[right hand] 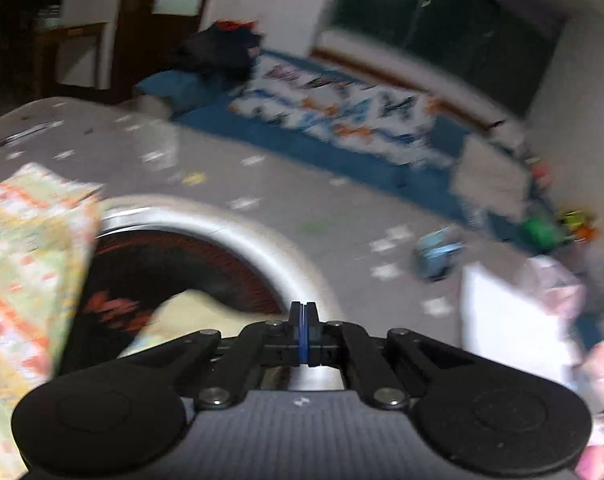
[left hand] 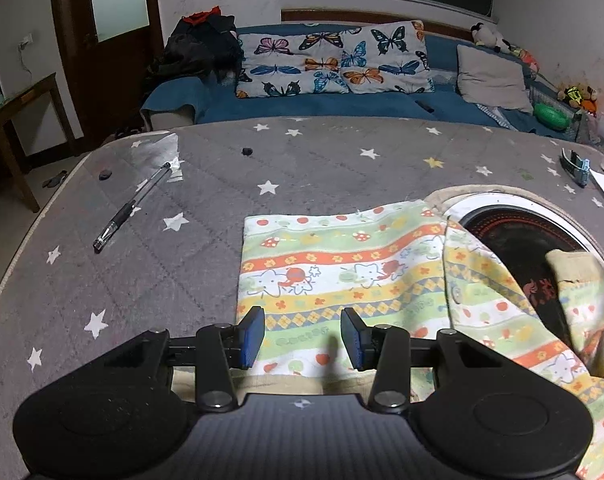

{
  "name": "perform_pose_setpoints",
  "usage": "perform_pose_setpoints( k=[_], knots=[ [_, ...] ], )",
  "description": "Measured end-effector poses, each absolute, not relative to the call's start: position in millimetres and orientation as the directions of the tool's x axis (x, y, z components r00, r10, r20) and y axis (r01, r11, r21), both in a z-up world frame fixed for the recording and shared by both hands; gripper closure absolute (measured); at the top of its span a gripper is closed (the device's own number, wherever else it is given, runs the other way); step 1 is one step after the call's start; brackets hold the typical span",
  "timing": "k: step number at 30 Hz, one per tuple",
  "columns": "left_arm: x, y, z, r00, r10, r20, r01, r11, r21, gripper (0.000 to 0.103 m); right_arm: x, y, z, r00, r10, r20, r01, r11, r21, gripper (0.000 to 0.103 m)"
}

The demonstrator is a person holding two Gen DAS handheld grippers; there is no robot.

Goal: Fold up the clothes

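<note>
My left tool (left hand: pixel 302 338) hangs open over the patterned garment (left hand: pixel 342 276) spread on the star-print table (left hand: pixel 181 280); my right tool (right hand: pixel 304 334) is closed, with nothing visibly pinched, beside the garment's lifted edge

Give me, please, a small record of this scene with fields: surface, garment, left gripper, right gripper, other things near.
surface: grey star-print cover
garment: patterned child's garment, lying partly flat, its right part draped over a round dark appliance with a white rim
left gripper: left gripper open, blue pads above the garment's near edge
right gripper: right gripper shut, pads together; whether cloth is between them cannot be told, view blurred
other things near: black pen on the left; butterfly pillows behind
</note>
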State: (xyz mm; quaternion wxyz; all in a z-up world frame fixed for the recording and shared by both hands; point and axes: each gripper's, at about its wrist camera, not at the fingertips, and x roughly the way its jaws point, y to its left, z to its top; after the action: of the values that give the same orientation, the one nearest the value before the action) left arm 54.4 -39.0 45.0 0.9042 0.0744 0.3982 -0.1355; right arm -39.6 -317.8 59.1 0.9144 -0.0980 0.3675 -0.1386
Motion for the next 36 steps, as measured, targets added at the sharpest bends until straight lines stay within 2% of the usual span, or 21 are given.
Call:
perform_pose_setpoints(
  k=[3,5,12,20,24,31,36],
  knots=[
    [59.6,-39.2,44.0,0.65,-0.171,-0.741,0.299,0.953,0.043,0.058,-42.2,-324.2,71.8,0.698,-0.384,-0.605,0.215,0.918,-0.334,0.103],
    [63.4,-39.1,42.6,0.649,-0.166,-0.743,0.294,0.955,0.043,0.058,-34.8,-313.2,66.8,0.7,-0.326,-0.636,0.173,0.941,-0.291,0.101],
    [76.4,-41.1,36.4,0.642,-0.141,-0.753,0.282,0.957,0.061,0.058,-8.8,-274.9,49.4,0.684,-0.112,-0.721,0.028,0.991,-0.128,0.085],
    [90.6,-41.4,27.3,0.638,-0.122,-0.76,0.29,0.953,0.091,0.06,20.9,-231.4,29.5,0.626,0.137,-0.768,-0.126,0.989,0.073,0.084],
    [94.5,-39.8,24.7,0.643,-0.133,-0.754,0.298,0.95,0.087,0.065,37.1,-223.1,16.7,0.614,0.153,-0.774,-0.118,0.988,0.102,0.084],
    [93.7,-31.2,23.8,0.667,-0.12,-0.735,0.29,0.951,0.108,0.073,29.0,-182.5,20.3,0.616,0.284,-0.735,-0.253,0.955,0.157,0.087],
    [91.9,-13.4,23.1,0.67,-0.116,-0.733,0.255,0.964,0.08,0.073,9.9,-153.0,23.7,0.649,0.295,-0.702,-0.331,0.939,0.089,0.087]
  ],
)
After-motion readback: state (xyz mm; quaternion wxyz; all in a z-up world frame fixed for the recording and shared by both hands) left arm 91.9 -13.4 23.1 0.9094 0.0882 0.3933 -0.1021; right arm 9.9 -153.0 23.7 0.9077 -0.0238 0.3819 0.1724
